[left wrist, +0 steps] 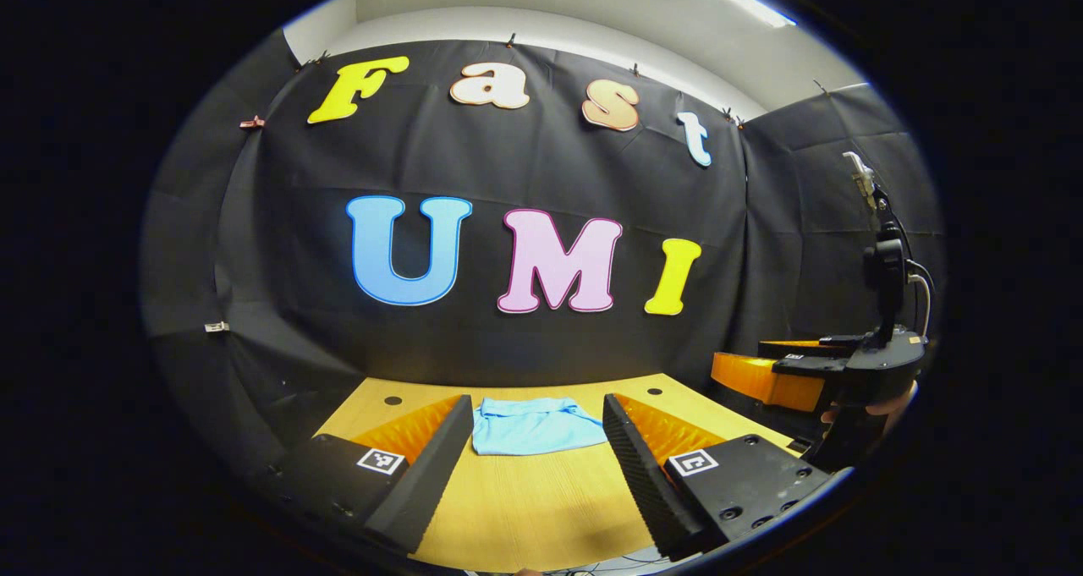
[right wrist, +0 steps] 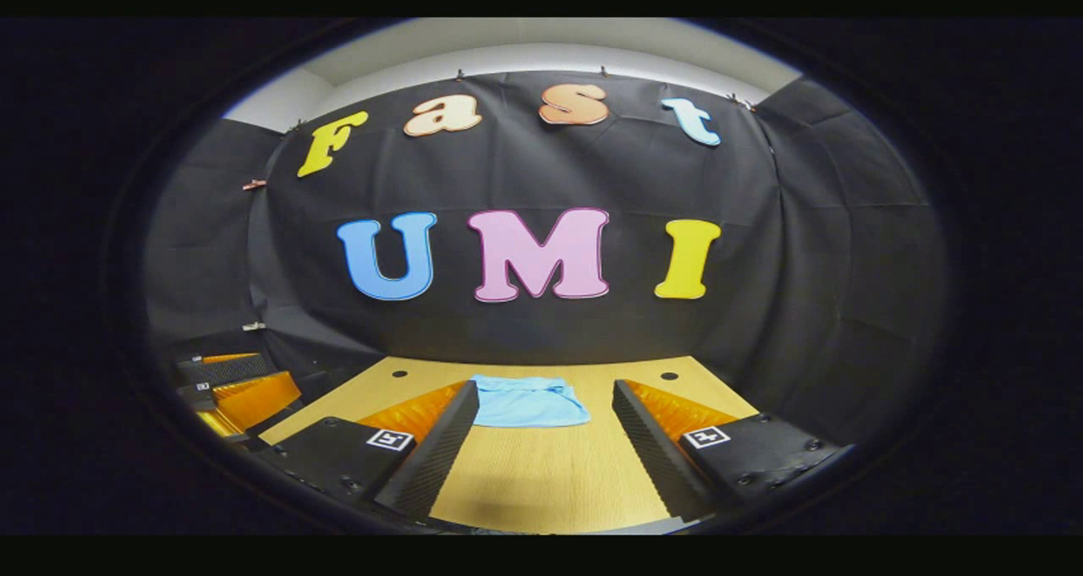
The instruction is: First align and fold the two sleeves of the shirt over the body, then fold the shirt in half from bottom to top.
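On far side of table [left wrist: 541,508], folded shirt [left wrist: 531,425] is lying flat; left gripper [left wrist: 536,453] and right gripper [right wrist: 540,436] are hovering near, both spread, gripping nothing.

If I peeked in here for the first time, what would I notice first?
Probably the light blue shirt, lying in a small bundle at the far middle of the wooden table. Next, the left gripper and the right gripper, both open and held off the table, pointing at it.

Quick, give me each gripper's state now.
Left gripper: open, holding nothing; light blue shirt lies ahead on the table.
Right gripper: open, holding nothing.
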